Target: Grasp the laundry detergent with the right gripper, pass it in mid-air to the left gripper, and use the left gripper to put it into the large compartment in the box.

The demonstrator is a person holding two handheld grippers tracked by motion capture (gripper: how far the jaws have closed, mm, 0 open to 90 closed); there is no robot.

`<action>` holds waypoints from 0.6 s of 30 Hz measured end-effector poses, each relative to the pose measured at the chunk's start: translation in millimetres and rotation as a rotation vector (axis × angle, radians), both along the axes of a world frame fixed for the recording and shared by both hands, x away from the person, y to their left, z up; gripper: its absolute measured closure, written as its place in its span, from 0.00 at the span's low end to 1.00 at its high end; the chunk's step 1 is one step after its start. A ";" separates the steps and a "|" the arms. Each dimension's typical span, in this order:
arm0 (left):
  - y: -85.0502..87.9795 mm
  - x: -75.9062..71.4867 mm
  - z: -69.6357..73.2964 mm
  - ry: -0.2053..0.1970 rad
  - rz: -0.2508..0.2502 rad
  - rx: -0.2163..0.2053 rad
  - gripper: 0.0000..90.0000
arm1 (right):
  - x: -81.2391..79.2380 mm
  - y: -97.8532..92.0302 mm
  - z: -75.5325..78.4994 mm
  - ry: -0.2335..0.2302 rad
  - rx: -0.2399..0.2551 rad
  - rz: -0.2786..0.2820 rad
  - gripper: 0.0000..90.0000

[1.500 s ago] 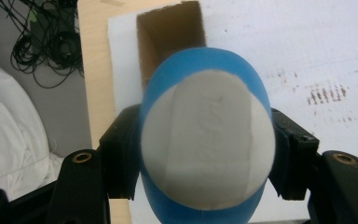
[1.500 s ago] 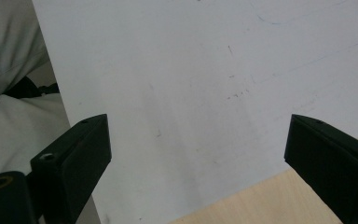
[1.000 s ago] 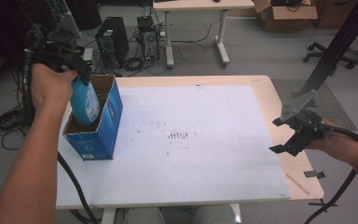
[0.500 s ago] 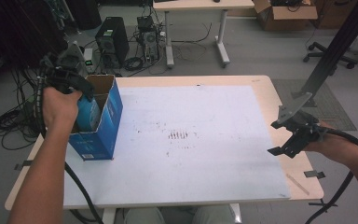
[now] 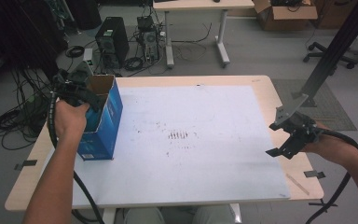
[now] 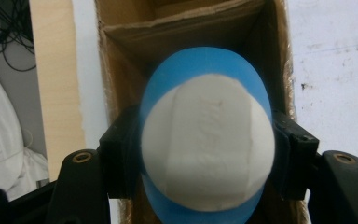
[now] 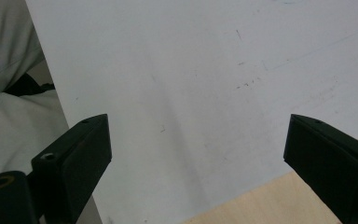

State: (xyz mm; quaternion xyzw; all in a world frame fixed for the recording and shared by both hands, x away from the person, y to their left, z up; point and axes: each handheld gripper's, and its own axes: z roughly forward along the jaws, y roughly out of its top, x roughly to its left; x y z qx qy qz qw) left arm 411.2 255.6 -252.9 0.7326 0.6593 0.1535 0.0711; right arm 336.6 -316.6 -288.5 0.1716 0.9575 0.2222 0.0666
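High view: left gripper [image 5: 81,93] sat at the open top of a blue cardboard box [image 5: 106,126], which stood upright near the left edge of the worktop [image 5: 261,88]. White print showed low on the box's front face, too small to read. Left hand [image 5: 70,119] gripped from the person's side, forearm rising from the bottom edge, gripper pointed down into the box.

Left gripper view: jaws clamped on a blue bottle [image 6: 205,135], one pad on each flank. Its rounded white end faced the camera; faint raised lettering on that end, not legible. Bottle sat inside the box's brown cardboard walls, between the two long sides.

Right gripper [image 5: 291,135] hung over the worktop's right edge, well apart from the box, right hand [image 5: 324,147] behind it with cable trailing toward the bottom right corner. Right gripper view: jaws stood wide apart, nothing between them, white sheet [image 7: 191,93] beneath.

Faint dark marks dotted the sheet's middle. Computer towers [image 5: 109,44] and loose cables lay on the floor beyond the worktop; nothing blocked the box.
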 end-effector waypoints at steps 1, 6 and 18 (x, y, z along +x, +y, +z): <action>0.5 0.0 -1.8 0.001 0.001 -0.003 0.42 | 0.2 -0.1 -0.4 0.002 0.000 -0.001 0.08; 1.4 0.6 -10.9 0.013 0.004 -0.005 0.42 | 0.6 0.3 -2.4 0.005 0.003 -0.001 0.08; 3.7 2.5 -22.3 0.032 -0.005 -0.014 0.42 | 0.1 -0.7 -5.2 0.013 0.001 -0.005 0.08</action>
